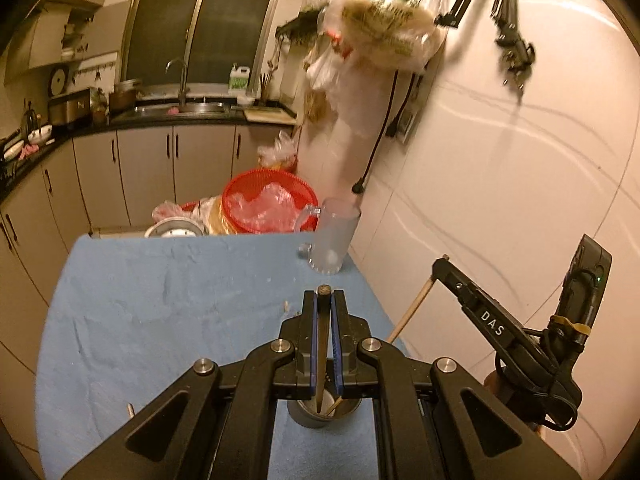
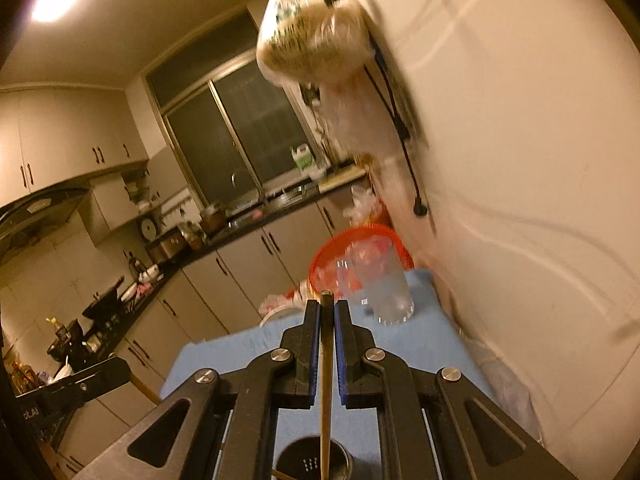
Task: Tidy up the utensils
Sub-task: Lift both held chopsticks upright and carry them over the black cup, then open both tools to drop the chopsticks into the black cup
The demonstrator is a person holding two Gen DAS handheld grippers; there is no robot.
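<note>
1. Blue cloth (image 1: 168, 288) covers a table pushed against a pale wall in a dim kitchen; a frosted glass mug (image 1: 334, 240) stands at the far edge and a red basket (image 1: 268, 204) sits behind it.
2. At the near edge stands a metal cup (image 1: 320, 412), the holder for the utensils, with another stick already leaning inside it.
3. Left gripper (image 1: 324, 300) has its fingers closed tight on a chopstick (image 1: 322, 344), whose lower end is inside the cup or just over its mouth.
4. Right gripper (image 2: 327, 308) is likewise clamped on a second chopstick (image 2: 326, 392), tip over the same cup (image 2: 316, 460).
5. Both point forward and downward, side by side, the right one seen beside the left in the left wrist view.
6. Likely risk: with both sticks aimed at one narrow mouth, they could collide, catch the rim and tip the cup, or drop onto the cloth if released too high.
</note>
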